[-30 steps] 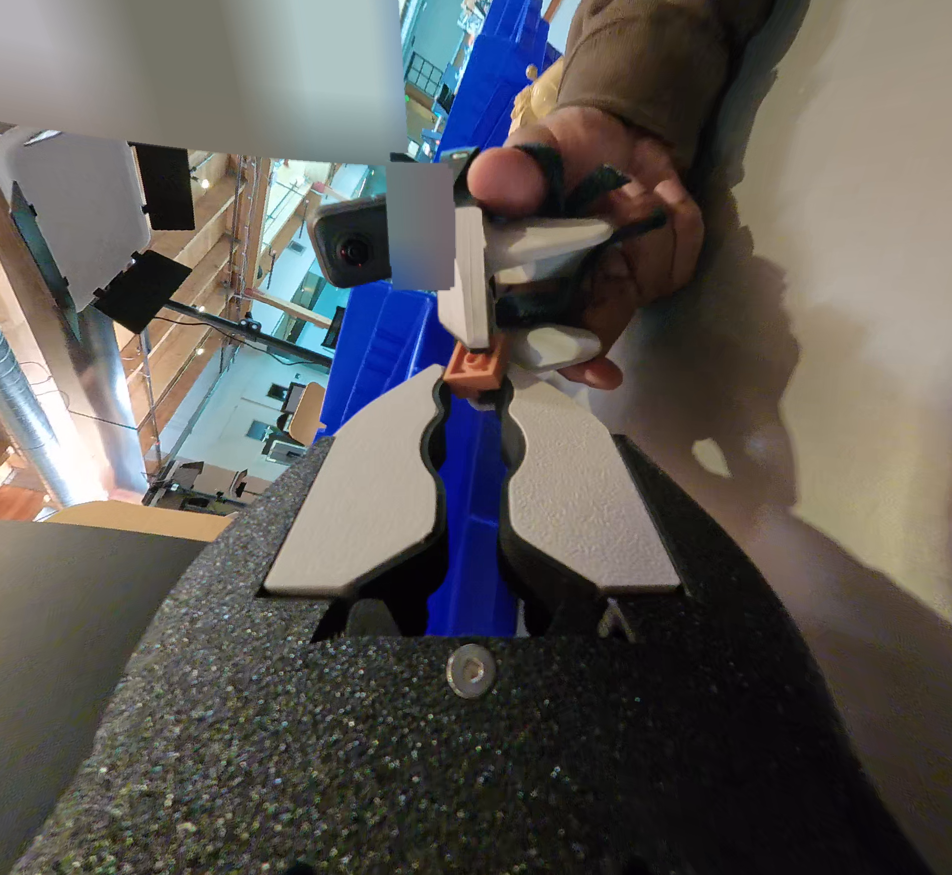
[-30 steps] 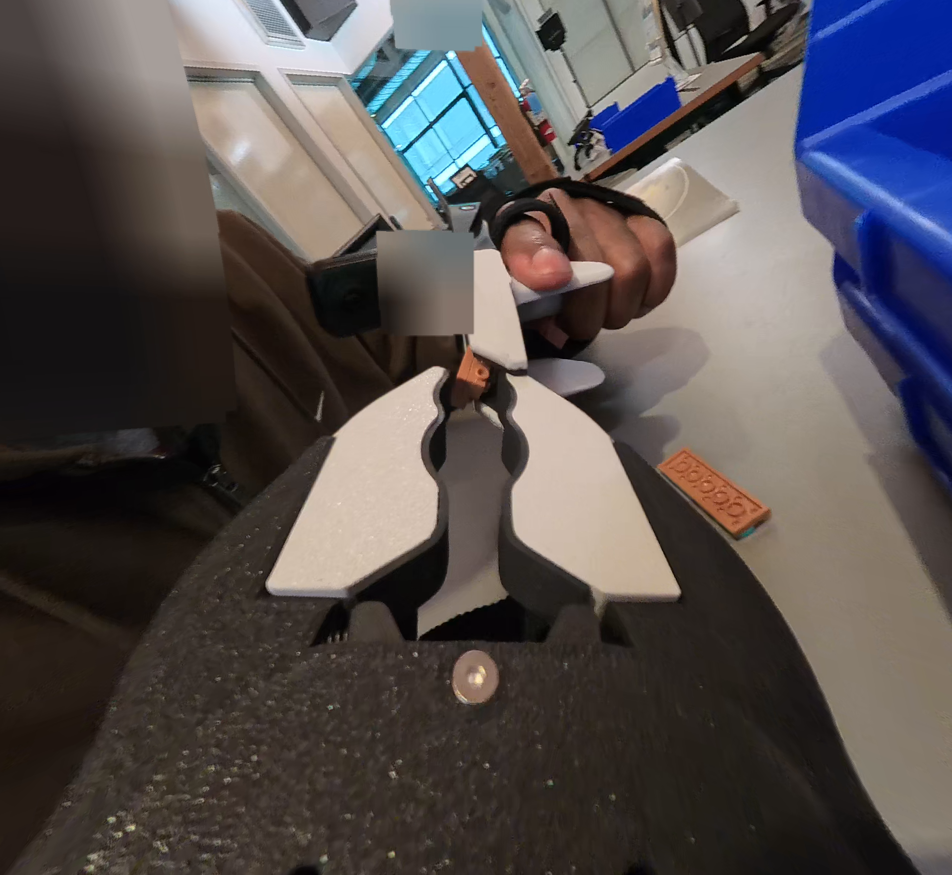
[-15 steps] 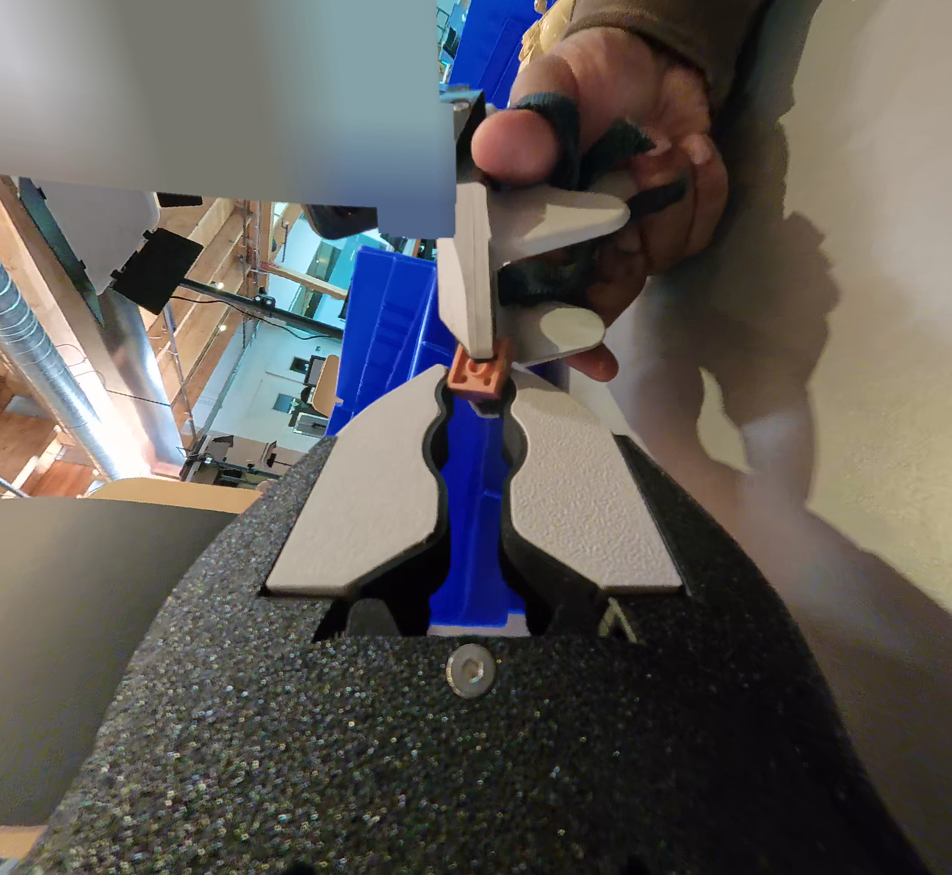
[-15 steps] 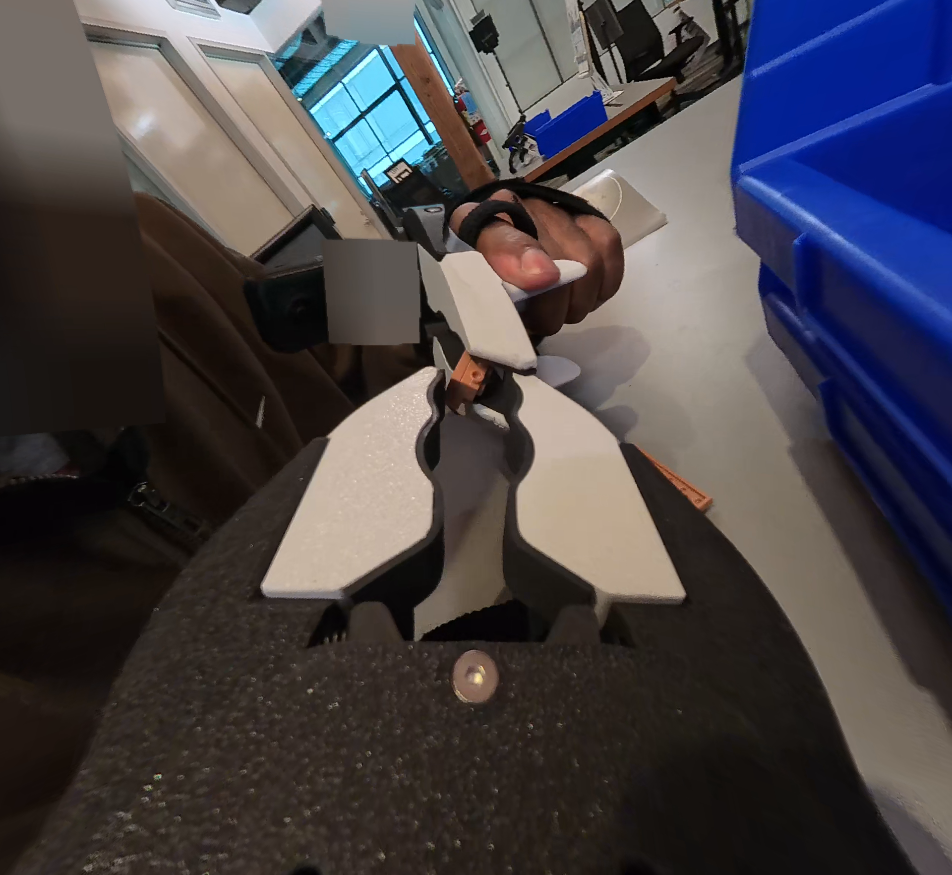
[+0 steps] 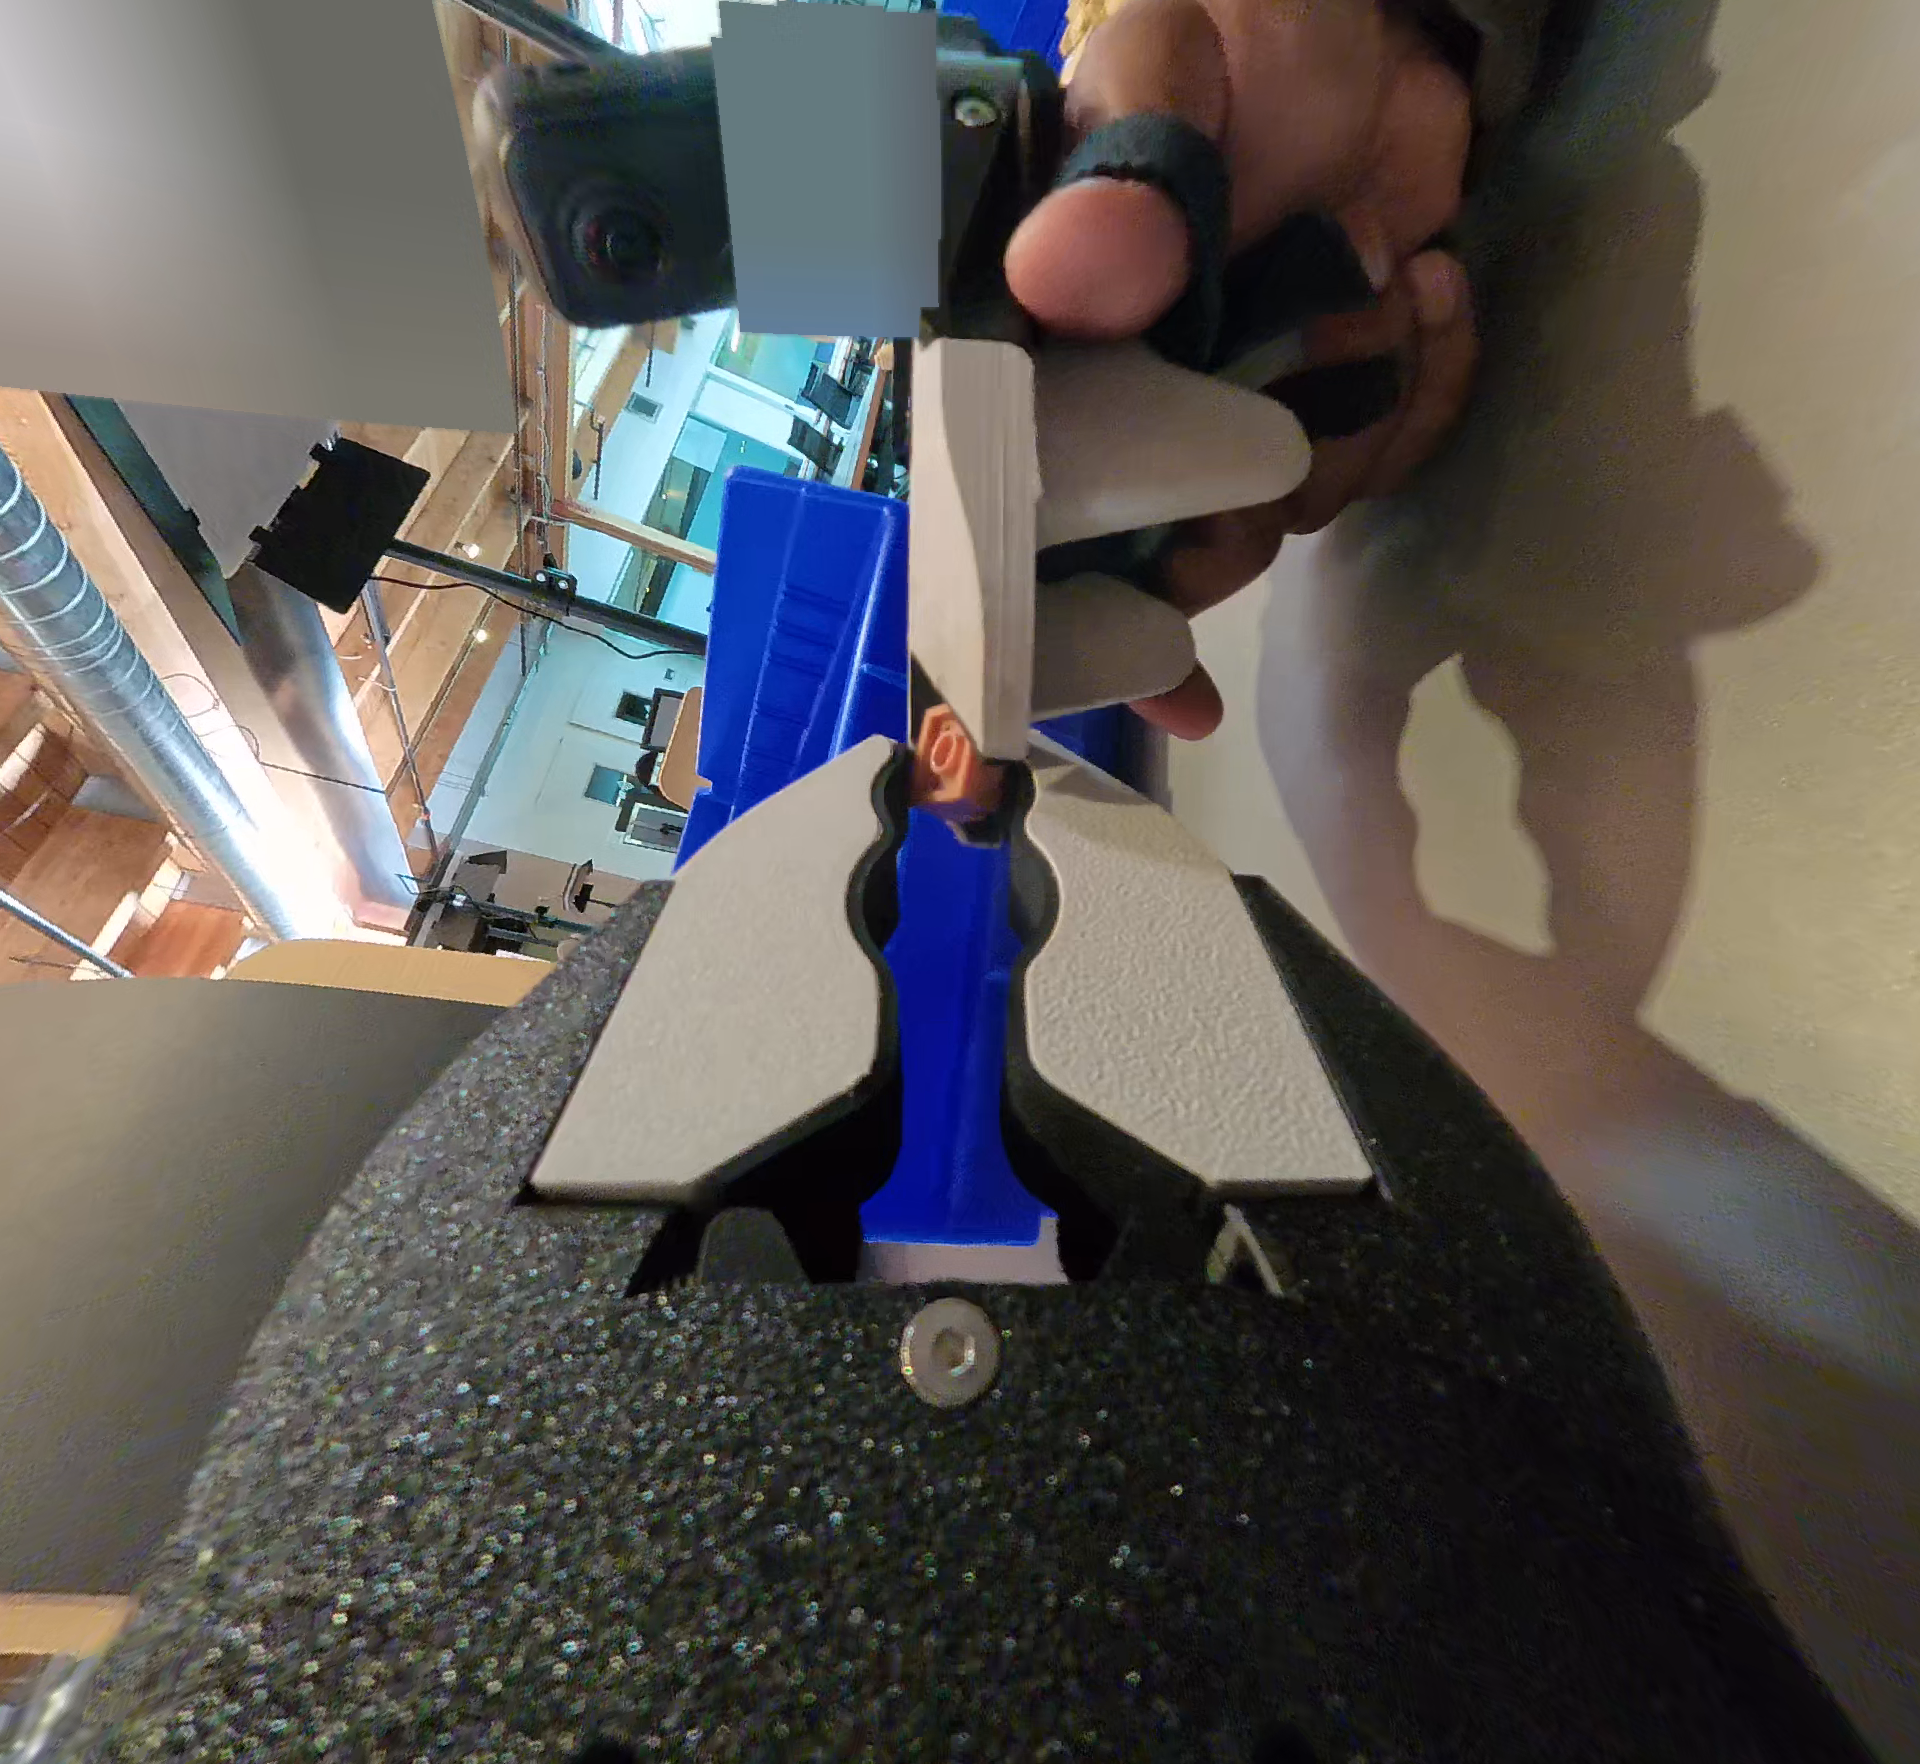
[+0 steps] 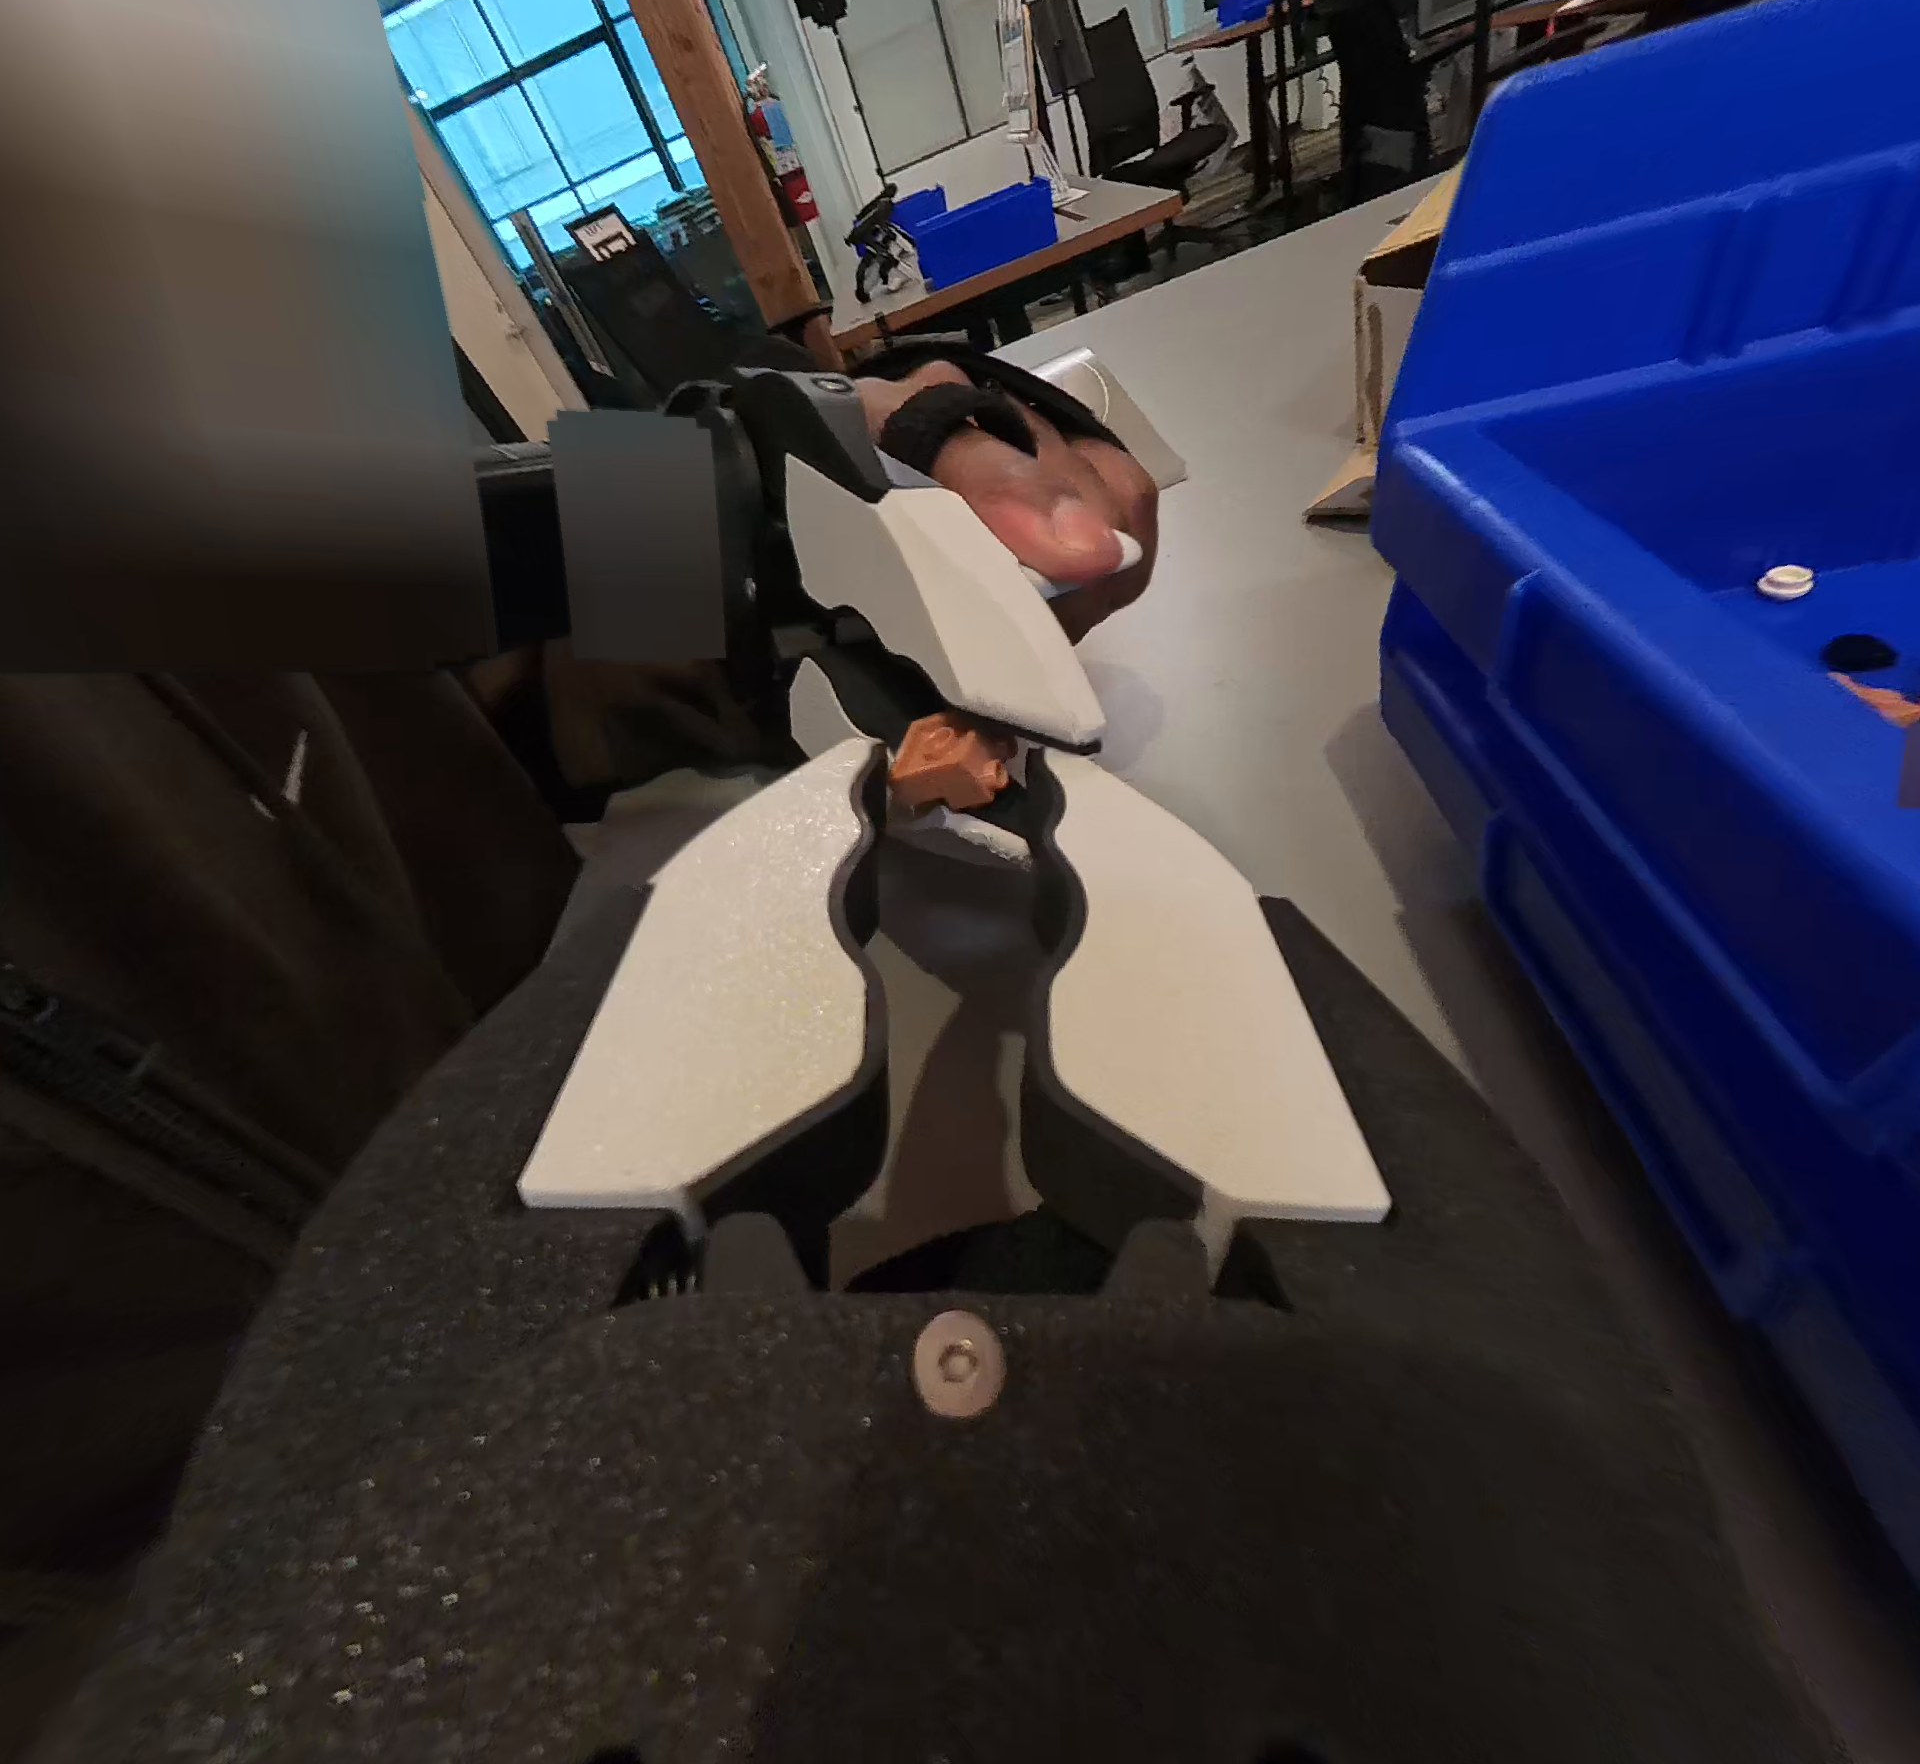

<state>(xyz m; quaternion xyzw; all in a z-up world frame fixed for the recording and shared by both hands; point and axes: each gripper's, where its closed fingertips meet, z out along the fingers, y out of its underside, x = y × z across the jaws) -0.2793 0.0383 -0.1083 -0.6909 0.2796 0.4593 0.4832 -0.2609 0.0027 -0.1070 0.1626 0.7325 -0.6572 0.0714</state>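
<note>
Where the left gripper (image 5: 956, 774) tapers to its tips, at the middle of its view, the jaws are pinching a small orange brick (image 5: 943, 764). A stud shows on its face, and a darker bit sits just beneath, too small to make out. The right gripper (image 5: 987, 738) meets it from above in that frame, seen edge-on, its tip touching the same brick. The right hand (image 5: 1299, 187) is strapped to it at upper right, with a camera (image 5: 608, 228) beside it. Behind the gap between the jaws stands a blue bin (image 5: 800, 634), and the table (image 5: 1766, 571) fills the right edge.

In the right view, the right gripper's own jaws close on the brick (image 6: 940, 769) at frame centre, held narrowly apart by it. The left gripper reaches in from upper left, one finger above the brick and one below. Both tools appear to grip it at once, off the table (image 6: 1247, 654). The left hand (image 6: 1049, 488) rides behind. At right, the bin (image 6: 1662, 343) holds a white ring (image 6: 1785, 582) and a black disc (image 6: 1860, 649).
</note>
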